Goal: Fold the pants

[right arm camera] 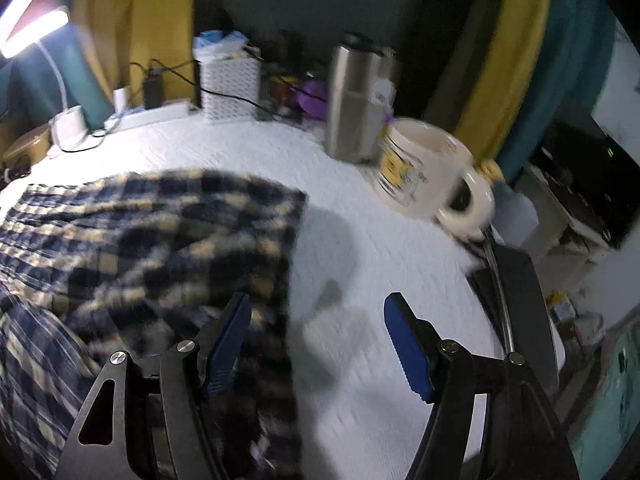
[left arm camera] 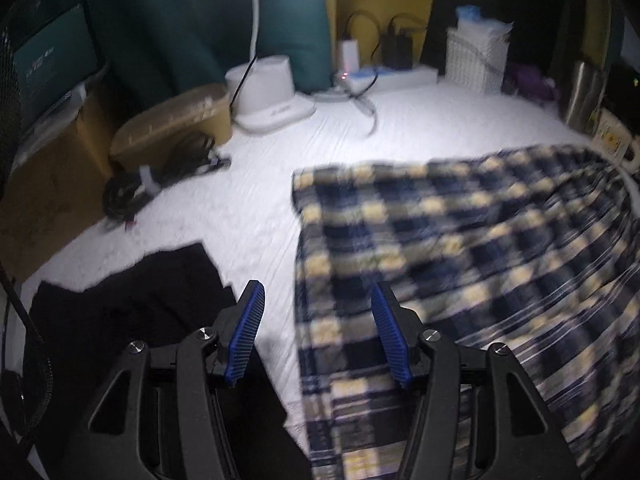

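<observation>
The navy and yellow plaid pants point(left arm camera: 460, 264) lie spread on the white table cover point(left arm camera: 260, 208); they also show in the right wrist view point(right arm camera: 152, 248). My left gripper point(left arm camera: 318, 316) is open and empty, its jaws straddling the pants' left edge from above. My right gripper point(right arm camera: 318, 332) is open and empty, its left finger over the pants' right edge, its right finger over bare cover point(right arm camera: 380, 280). Both views are blurred by motion.
A black garment point(left arm camera: 132, 304) lies at the front left. A lamp base point(left arm camera: 272, 96), brown box point(left arm camera: 176, 120), cables point(left arm camera: 132, 192) and white basket point(left arm camera: 476, 60) line the back. A steel tumbler point(right arm camera: 356, 100) and a cream mug point(right arm camera: 428, 176) stand at the right.
</observation>
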Demonstrator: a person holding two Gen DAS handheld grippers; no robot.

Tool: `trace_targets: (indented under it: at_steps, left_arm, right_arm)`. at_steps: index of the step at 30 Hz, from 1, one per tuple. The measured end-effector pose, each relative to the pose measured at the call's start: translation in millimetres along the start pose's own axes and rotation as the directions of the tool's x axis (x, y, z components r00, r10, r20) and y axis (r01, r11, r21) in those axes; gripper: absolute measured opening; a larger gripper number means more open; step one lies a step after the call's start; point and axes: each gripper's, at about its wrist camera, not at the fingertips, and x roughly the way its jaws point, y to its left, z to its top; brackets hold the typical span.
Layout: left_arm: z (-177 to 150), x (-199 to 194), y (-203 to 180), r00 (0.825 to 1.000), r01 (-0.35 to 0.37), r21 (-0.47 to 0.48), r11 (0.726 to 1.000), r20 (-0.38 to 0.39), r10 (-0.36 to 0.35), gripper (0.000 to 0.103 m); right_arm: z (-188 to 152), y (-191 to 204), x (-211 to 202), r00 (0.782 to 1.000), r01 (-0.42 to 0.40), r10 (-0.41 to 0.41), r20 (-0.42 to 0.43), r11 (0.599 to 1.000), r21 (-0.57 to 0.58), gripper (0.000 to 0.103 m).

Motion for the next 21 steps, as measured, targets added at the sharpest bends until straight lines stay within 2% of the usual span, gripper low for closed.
trace_targets:
  at_steps: [3, 8, 14, 16, 18, 21]
  left_arm:
    - [-7, -1, 9, 1.0, -0.031, -0.018, 0.999, -0.002, 0.031, 0.056]
    - [-16, -32, 14, 0.997, 0.003, -0.049, 0.999, 0.076, 0.001, 0.056]
    - [-30, -67, 2, 0.988, 0.066, -0.046, 0.997, 0.146, -0.058, 0.056]
    - [-38, -77, -4, 0.983, 0.097, -0.043, 0.994, 0.163, -0.089, 0.056]
    - [-45, -84, -11, 0.978, 0.12, -0.034, 0.992, 0.177, -0.112, 0.056]
    - [-55, -89, -21, 0.973, 0.151, -0.027, 0.988, 0.179, -0.143, 0.056]
  right_arm:
    - [-12, -10, -10, 1.0, 0.018, -0.018, 0.003, 0.999, 0.03, 0.071]
    - [-34, -20, -39, 0.998, 0.042, -0.045, 0.036, 0.997, 0.062, 0.071]
    - [-66, -14, -69, 0.997, 0.052, -0.054, 0.053, 0.997, 0.056, 0.071]
    - [-77, -11, -79, 0.997, 0.049, -0.052, 0.058, 0.997, 0.053, 0.076]
    - [-87, -6, -87, 0.997, 0.042, -0.045, 0.065, 0.998, 0.046, 0.084]
    - [-101, 3, -96, 0.996, 0.051, -0.052, 0.068, 0.998, 0.025, 0.088]
